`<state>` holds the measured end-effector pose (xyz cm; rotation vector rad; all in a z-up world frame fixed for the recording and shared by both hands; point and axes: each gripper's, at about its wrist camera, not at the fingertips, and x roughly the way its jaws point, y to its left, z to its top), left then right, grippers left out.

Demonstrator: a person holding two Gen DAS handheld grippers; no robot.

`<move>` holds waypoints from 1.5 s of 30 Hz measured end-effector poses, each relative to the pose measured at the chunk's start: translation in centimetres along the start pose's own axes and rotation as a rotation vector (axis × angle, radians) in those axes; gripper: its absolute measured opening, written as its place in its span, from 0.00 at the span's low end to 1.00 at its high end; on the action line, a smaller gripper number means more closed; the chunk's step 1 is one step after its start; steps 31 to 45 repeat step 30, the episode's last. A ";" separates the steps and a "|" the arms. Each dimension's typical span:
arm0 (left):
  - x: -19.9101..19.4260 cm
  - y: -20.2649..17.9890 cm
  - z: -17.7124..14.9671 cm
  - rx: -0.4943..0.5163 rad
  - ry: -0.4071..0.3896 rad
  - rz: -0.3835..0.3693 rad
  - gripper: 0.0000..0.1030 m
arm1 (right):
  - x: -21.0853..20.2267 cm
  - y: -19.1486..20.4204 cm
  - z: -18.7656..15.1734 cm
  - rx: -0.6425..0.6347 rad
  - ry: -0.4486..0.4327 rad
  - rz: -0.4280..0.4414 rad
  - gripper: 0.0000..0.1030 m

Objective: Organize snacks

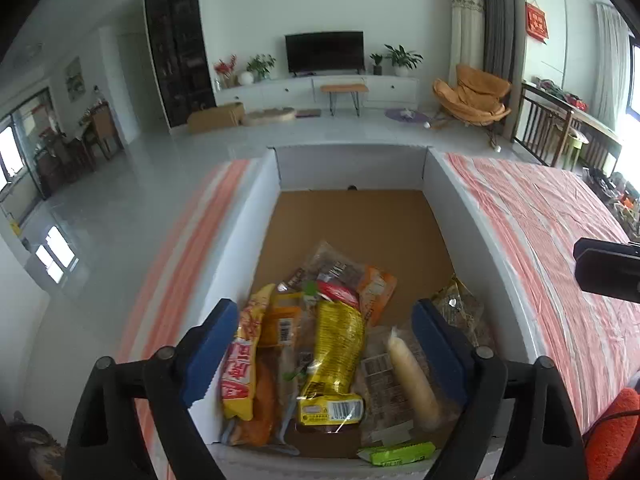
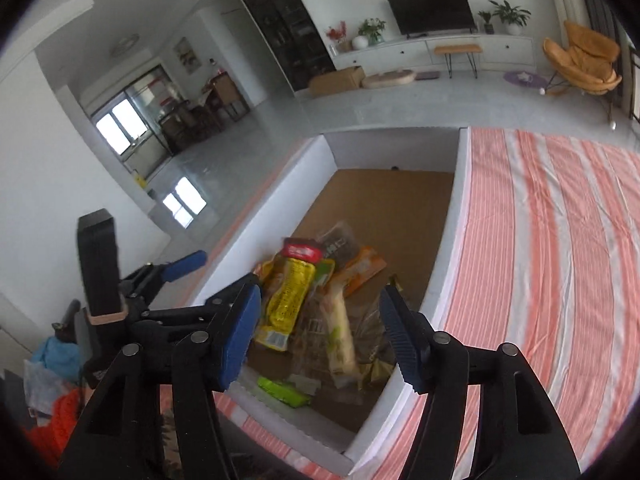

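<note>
A white cardboard box with a brown floor lies on a pink-and-white striped cloth. Several snack packets are heaped at its near end: a yellow packet, a red-and-yellow one, a pale long stick pack, an orange one and a green one. My left gripper hangs open above the heap, nothing between its blue pads. My right gripper is also open and empty over the same box, above the yellow packet and the green packet.
The far half of the box floor is bare cardboard. One blue finger of my left gripper shows at the left of the right wrist view. Striped cloth stretches right of the box. Grey floor, a TV cabinet and an orange chair lie beyond.
</note>
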<state>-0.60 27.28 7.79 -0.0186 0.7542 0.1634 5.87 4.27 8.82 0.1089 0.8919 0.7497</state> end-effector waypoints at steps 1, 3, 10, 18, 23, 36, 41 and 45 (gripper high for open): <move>-0.9 -0.2 0.0 0.002 -0.032 0.005 0.87 | -0.1 0.1 -0.2 -0.017 -0.003 -0.028 0.64; -2.6 -0.7 -0.7 -0.004 -0.079 0.020 1.00 | -0.3 0.6 -0.5 -0.055 -0.008 -0.073 0.65; -4.0 -0.7 -1.0 -0.085 0.019 0.044 1.00 | -1.2 1.5 -2.5 -0.118 -0.002 -0.187 0.70; -4.3 0.2 -1.8 -0.142 0.041 0.120 1.00 | 0.2 2.7 -3.7 -0.121 0.060 -0.229 0.70; -4.3 0.0 -2.2 -0.116 0.024 0.162 1.00 | 0.4 2.6 -3.5 -0.102 0.078 -0.241 0.70; -5.1 -0.3 -2.6 -0.109 -0.026 0.166 1.00 | 1.0 3.3 -4.0 -0.115 0.094 -0.247 0.70; -5.1 -0.3 -2.6 -0.109 -0.026 0.166 1.00 | 1.0 3.3 -4.0 -0.115 0.094 -0.247 0.70; -5.1 -0.3 -2.6 -0.109 -0.026 0.166 1.00 | 1.0 3.3 -4.0 -0.115 0.094 -0.247 0.70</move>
